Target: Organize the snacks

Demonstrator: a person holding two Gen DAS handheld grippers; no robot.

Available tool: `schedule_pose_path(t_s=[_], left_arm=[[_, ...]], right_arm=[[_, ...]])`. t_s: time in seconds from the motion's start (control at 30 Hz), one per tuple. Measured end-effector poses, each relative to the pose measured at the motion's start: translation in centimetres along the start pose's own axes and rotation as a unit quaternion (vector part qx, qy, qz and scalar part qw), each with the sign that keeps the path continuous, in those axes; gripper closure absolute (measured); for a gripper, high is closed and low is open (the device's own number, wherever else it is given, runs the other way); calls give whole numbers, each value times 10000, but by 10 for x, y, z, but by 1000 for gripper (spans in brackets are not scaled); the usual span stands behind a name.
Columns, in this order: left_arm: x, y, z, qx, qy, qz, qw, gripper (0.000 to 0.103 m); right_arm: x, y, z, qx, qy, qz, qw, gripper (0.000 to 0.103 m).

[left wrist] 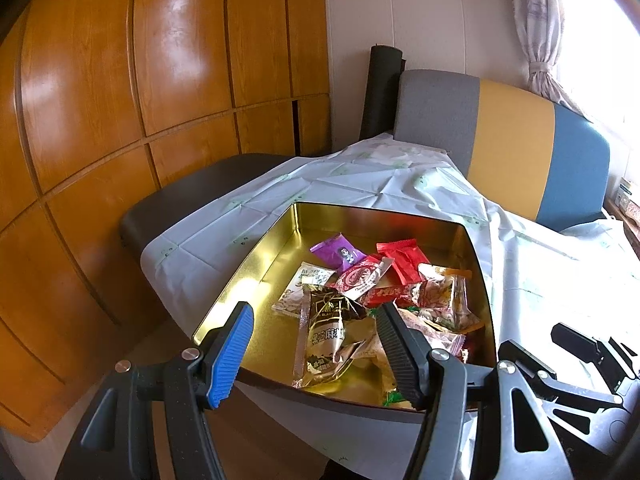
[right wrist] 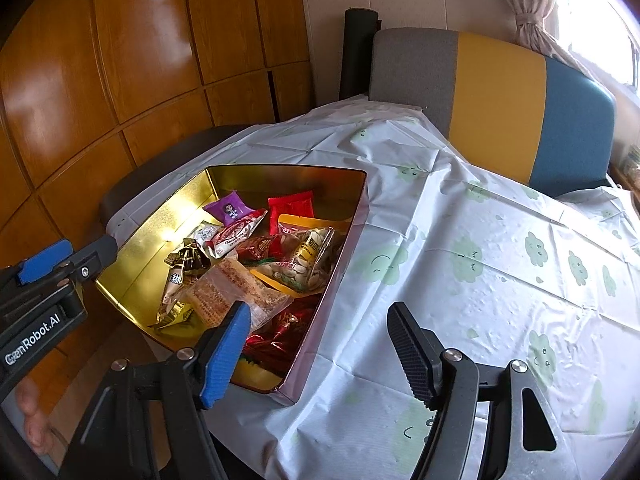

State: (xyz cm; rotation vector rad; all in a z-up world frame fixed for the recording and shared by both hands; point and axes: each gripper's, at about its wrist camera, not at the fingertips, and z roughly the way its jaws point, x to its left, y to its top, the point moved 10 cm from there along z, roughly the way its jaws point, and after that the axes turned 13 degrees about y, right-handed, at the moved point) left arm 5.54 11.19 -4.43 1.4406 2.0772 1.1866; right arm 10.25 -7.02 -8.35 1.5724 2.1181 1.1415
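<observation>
two tools are hanging over one counter, which is wearing a pale tablecloth printed with green cloud faces and creased with fold lines. one gold tin box is sitting on the cloth near the counter's left edge, its lid off. behind the counter one chair back is showing three bands, grey, yellow and blue, and one dark roll is standing upright in the corner beside it. glossy wooden cabinet panels are filling the left wall, and one tied curtain is hanging by a bright window at the right.

the snacks are all lying heaped inside the box, overlapping: one purple packet, one plain red packet, one brown and gold packet, one clear bag of seeds, and several more too tangled to count.

the left tool is hovering over the box's near edge, jaws spread wide and gripping nothing. the right tool is hovering by the box's right wall, jaws apart and empty.
</observation>
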Motion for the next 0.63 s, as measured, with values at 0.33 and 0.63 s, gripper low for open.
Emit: schedule_pose_path(t_s=[0.33, 0.63], left_arm=[[-2, -2, 1, 25, -48, 37, 10000, 38], [-3, 0, 2, -1, -119, -15, 9999, 47]], right_arm=[[-3, -1, -2, -15, -17, 8, 10000, 31], [-47, 4, -18, -153, -280, 393, 9987, 31]])
